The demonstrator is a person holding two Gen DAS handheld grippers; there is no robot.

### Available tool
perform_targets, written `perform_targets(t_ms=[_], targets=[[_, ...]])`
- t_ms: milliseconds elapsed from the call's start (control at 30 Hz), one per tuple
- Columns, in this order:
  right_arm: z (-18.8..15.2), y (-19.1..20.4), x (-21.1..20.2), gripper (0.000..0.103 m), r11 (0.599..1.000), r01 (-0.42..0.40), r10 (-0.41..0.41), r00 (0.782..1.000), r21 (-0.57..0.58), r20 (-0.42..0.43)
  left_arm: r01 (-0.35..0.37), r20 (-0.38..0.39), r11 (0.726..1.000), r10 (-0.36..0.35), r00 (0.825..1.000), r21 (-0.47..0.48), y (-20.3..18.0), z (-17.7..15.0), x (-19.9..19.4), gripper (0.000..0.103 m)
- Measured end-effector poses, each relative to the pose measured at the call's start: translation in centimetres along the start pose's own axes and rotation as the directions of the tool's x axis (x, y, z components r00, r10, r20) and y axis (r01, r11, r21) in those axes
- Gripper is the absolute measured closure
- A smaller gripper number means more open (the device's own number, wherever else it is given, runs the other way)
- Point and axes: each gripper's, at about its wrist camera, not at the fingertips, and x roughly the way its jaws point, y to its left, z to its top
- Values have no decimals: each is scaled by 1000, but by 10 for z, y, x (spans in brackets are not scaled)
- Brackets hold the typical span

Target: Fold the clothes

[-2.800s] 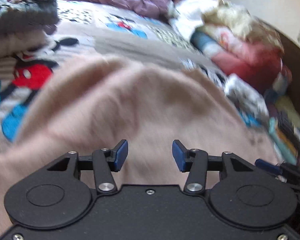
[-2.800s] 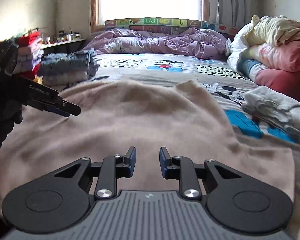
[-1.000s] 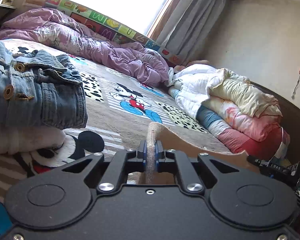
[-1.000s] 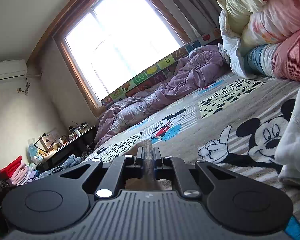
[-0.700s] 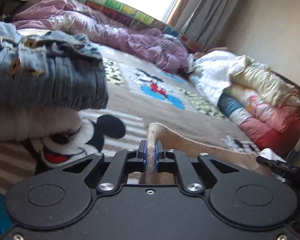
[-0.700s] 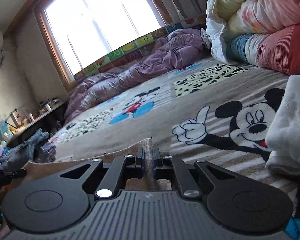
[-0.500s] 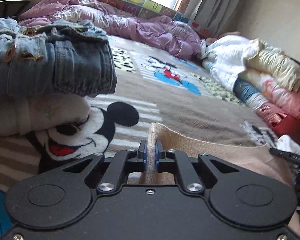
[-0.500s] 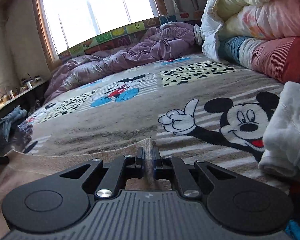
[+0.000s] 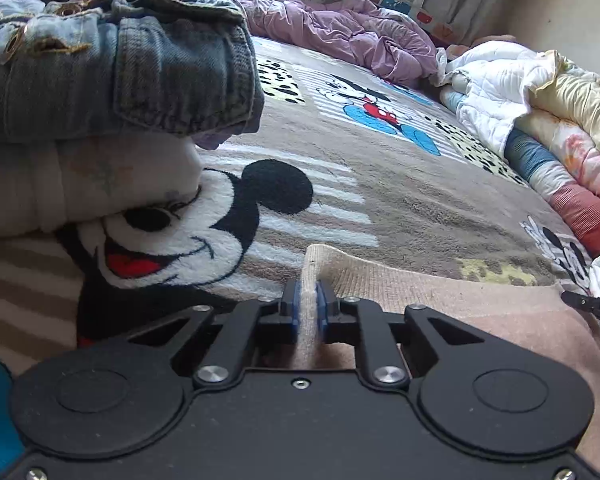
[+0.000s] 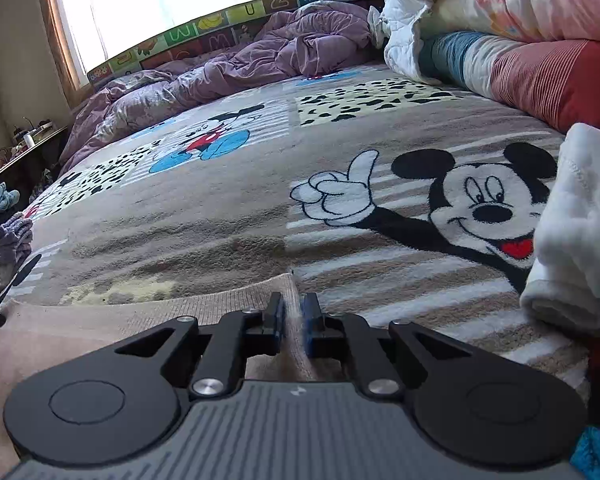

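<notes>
Left gripper (image 9: 308, 306) and right gripper (image 10: 291, 318) each pinch pink sweater (image 9: 440, 292) corners.

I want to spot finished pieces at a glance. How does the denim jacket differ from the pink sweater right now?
The denim jacket is blue-grey woven cloth with metal snaps; the pink sweater is a plain soft knit. The jacket sits folded atop a white garment, untouched; the sweater is spread low, pinched by the left gripper and right gripper. Both rest on the Mickey blanket.
</notes>
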Motion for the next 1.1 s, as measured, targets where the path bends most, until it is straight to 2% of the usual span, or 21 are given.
perform_targets(t_ms=[67,100,200,233,267,367,433,533,600,633,667,700,767,867,933,967,1000,1033,1100], targets=[[3,-4,-6,88,1000,-7,6,1000,25,20,-42,30,999,41,999,14,-7,3,-13,71],[5,-5,-12,79,999,-6,4,999,34,40,-79,65,996,77,995,29,-11,4,-23,62],[13,3,-39,77,1000,26,-24,993,-14,112,-133,145,988,121,982,79,-25,12,-54,62],[15,6,-48,76,999,38,-33,990,-34,135,-125,169,988,108,980,96,-30,14,-63,62],[17,10,-57,76,998,33,-24,988,-51,155,-94,175,989,73,982,115,-38,15,-70,62],[16,32,-72,76,989,-106,121,981,-102,152,25,156,981,-55,986,191,-67,8,-76,62],[9,55,-73,76,962,-215,234,967,-165,101,112,118,965,-143,983,239,-88,-2,-71,62],[-9,90,-67,78,907,-324,338,941,-269,9,210,39,942,-228,973,262,-114,-19,-49,71],[-22,110,-60,78,871,-375,381,924,-317,-46,221,-13,933,-227,974,285,-123,-30,-31,71],[-27,119,-55,81,863,-379,376,923,-333,-75,225,-39,928,-224,974,297,-128,-36,-21,71],[-32,122,-45,81,866,-359,345,933,-348,-106,185,-91,924,-164,982,335,-132,-45,-6,71],[-37,126,-35,81,867,-340,312,941,-364,-135,148,-95,912,-121,988,382,-134,-53,4,70],[-43,131,-20,82,869,-306,254,950,-388,-181,135,-92,909,-107,990,395,-135,-50,3,69],[-34,132,-24,84,884,-278,227,958,-377,-173,145,-70,912,-128,989,384,-134,-46,-7,70],[-30,129,-27,83,889,-289,252,956,-354,-148,150,-47,913,-143,989,379,-137,-41,-13,70],[-28,126,-25,83,896,-272,236,961,-350,-143,151,-31,913,-151,988,379,-140,-38,-16,70],[-27,123,-22,83,903,-255,221,966,-346,-137,112,-65,917,-94,993,384,-139,-40,-6,66],[-25,115,-18,86,915,-247,213,967,-318,-136,100,-90,923,-71,993,372,-133,-45,5,65],[-19,86,-8,99,948,-278,257,956,-157,-143,152,-103,943,-126,987,296,-119,-42,7,64]])
